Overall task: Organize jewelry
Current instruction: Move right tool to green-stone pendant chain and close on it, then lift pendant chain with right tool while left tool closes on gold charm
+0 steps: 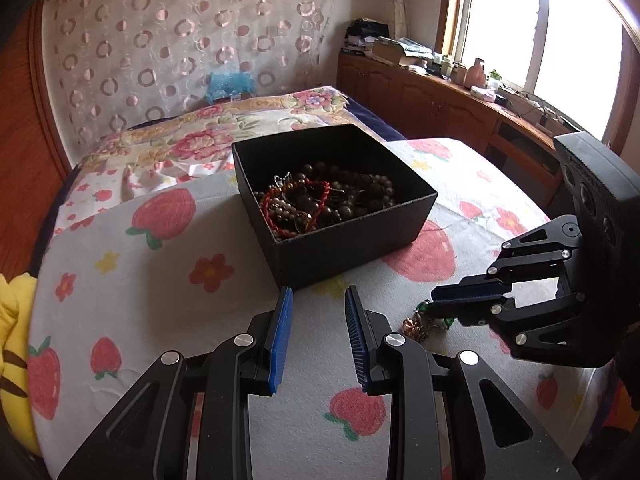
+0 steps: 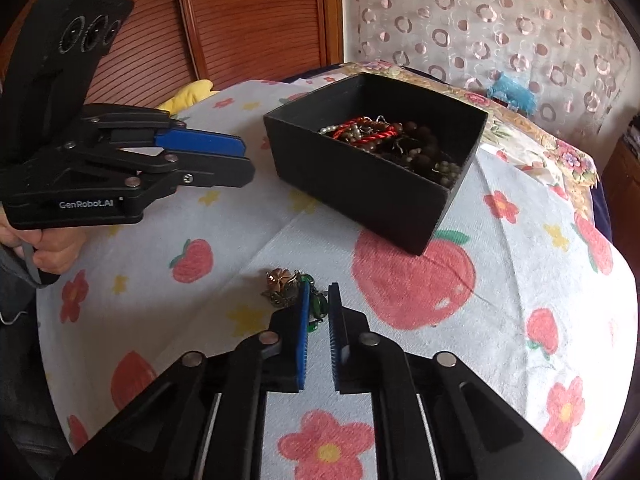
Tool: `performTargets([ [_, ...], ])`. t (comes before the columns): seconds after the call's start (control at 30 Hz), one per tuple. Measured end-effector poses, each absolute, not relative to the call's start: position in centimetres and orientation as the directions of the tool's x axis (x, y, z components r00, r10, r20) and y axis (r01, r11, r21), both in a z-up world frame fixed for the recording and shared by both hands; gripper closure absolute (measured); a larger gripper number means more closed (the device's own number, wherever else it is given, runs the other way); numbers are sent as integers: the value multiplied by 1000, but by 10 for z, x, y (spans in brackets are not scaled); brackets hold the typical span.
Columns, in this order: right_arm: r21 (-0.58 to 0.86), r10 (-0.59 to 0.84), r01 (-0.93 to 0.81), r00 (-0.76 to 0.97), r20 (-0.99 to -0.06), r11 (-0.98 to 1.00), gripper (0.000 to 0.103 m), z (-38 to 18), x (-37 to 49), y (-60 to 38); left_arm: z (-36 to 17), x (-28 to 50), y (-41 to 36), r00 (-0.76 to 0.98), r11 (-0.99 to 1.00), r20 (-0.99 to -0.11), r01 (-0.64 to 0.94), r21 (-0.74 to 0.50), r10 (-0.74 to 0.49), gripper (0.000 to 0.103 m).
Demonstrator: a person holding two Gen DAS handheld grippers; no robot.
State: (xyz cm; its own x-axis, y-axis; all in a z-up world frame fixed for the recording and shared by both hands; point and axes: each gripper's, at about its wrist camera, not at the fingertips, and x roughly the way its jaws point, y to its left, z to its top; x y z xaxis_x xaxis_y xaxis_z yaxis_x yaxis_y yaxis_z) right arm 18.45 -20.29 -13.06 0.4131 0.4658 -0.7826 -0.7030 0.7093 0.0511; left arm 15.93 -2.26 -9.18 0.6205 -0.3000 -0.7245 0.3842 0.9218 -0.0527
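Observation:
A black open box sits on the strawberry-print cloth and holds a tangle of beaded bracelets, with dark beads and a red cord one. A jewelry piece with green stones and bronze metal flowers lies on the cloth in front of the box. My right gripper is closed around its green part. My left gripper is open and empty, just in front of the box's near corner.
The cloth covers a rounded surface that drops off at the edges. A yellow plush lies at the left edge. A floral bedspread is behind the box. A wooden cabinet with clutter stands under the window.

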Motion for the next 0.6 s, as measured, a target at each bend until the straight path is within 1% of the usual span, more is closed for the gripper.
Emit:
performTargets([
  [0.37,49,473,-642,508,-720,765,96,-101,182,-233,-100,155,-37,581,904,-745,423,-68,-328,78],
  [0.6,30,425,-577,566,-706,817,96,-95,187,-255,-104,150,-54,555,885,-754,460,-73,-350,77],
])
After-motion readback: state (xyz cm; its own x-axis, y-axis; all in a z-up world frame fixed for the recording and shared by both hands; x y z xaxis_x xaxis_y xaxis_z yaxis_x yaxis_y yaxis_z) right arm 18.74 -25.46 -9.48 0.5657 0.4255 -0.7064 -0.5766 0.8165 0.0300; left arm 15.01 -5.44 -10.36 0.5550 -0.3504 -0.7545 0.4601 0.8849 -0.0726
